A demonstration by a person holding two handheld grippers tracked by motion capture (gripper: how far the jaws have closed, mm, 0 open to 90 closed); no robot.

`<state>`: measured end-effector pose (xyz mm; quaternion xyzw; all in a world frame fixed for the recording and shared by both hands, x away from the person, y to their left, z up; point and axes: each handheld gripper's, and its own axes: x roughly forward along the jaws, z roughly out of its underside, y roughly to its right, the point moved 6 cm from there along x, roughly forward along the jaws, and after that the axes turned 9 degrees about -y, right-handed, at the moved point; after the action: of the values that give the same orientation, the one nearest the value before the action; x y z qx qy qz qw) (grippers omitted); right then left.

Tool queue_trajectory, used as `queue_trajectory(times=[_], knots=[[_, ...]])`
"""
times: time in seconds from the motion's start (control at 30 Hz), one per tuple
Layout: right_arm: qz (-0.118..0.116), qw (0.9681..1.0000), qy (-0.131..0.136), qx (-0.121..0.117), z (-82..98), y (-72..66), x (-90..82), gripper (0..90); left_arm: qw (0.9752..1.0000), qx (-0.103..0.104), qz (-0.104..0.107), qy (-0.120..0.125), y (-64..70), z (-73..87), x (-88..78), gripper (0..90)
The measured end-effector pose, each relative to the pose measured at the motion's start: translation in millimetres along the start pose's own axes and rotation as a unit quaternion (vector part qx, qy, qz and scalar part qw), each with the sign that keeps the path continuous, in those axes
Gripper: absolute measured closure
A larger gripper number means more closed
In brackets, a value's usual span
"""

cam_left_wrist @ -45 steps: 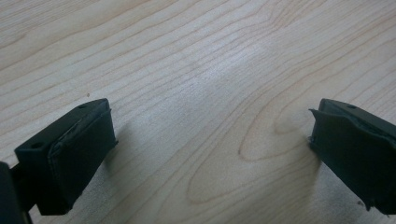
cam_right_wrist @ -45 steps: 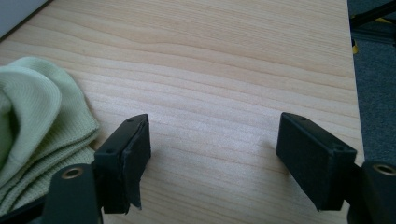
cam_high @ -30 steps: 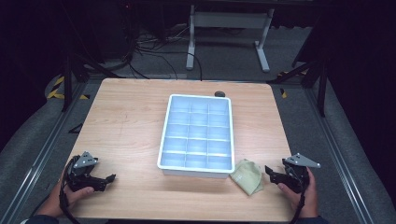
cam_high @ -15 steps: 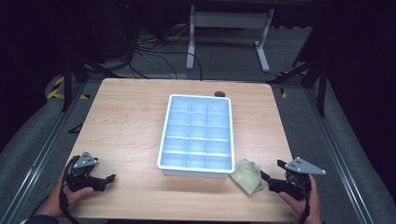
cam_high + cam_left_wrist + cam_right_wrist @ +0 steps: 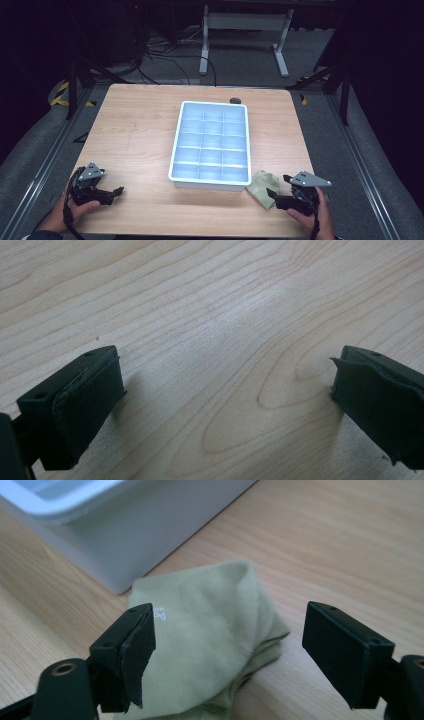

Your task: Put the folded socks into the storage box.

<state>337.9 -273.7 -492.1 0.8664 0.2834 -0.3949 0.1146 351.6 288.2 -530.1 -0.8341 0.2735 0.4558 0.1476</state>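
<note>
A folded pale green cloth (image 5: 261, 183) lies on the wooden table just off the near right corner of a white compartment tray (image 5: 209, 179). My right gripper (image 5: 273, 198) is open and low beside the cloth. In the right gripper view its jaws (image 5: 229, 632) straddle the cloth (image 5: 210, 645) without touching it, and the tray wall (image 5: 150, 535) stands just behind. My left gripper (image 5: 116, 194) rests near the table's front left corner. It is open over bare wood (image 5: 225, 385), with nothing between its jaws.
The tray's compartments look empty. A small dark object (image 5: 235, 100) sits at the table's far edge behind the tray. Bare table (image 5: 132, 135) stretches left of the tray. Cables and a metal stand (image 5: 240, 30) are on the floor beyond.
My right gripper has moved left and slightly nearer, up to the green cloth. The left gripper, tray and cloth have stayed put.
</note>
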Motion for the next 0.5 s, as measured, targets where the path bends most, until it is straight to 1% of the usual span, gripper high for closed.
queue_trajectory(times=[0.07,0.13,0.17,0.23,0.3,0.37,0.4,0.5], knots=[[0.000,1.0000,-0.009,-0.003,1.8,-0.5,7.2,22.0,1.0000,0.000,0.000,0.000,0.0,0.0,0.0,0.4],[-0.004,0.9999,-0.012,0.005,3.2,0.9,12.8,21.9,1.0000,0.000,0.000,0.000,0.0,0.0,0.0,0.4],[-0.003,0.9999,-0.014,0.006,3.6,1.9,14.5,21.8,1.0000,0.000,0.000,0.000,0.0,0.0,0.0,0.4],[-0.011,0.9997,-0.019,0.008,4.0,3.3,19.8,20.3,1.0000,0.000,0.000,0.000,0.0,0.0,0.0,0.4],[-0.007,0.9996,-0.028,0.008,4.8,5.8,25.5,19.6,1.0000,0.000,0.000,0.000,0.0,0.1,0.0,0.4],[-0.009,0.9992,-0.038,0.010,6.3,7.6,30.8,17.4,1.0000,0.001,0.000,0.000,-0.1,0.1,-0.1,0.4],[-0.012,0.9992,-0.037,0.013,6.2,8.2,32.4,16.2,1.0000,0.001,0.000,-0.001,-0.2,0.2,-0.1,0.4],[-0.009,0.9991,-0.038,0.015,6.4,10.4,33.4,15.2,1.0000,0.000,0.000,-0.001,-0.1,0.2,-0.1,0.4]])
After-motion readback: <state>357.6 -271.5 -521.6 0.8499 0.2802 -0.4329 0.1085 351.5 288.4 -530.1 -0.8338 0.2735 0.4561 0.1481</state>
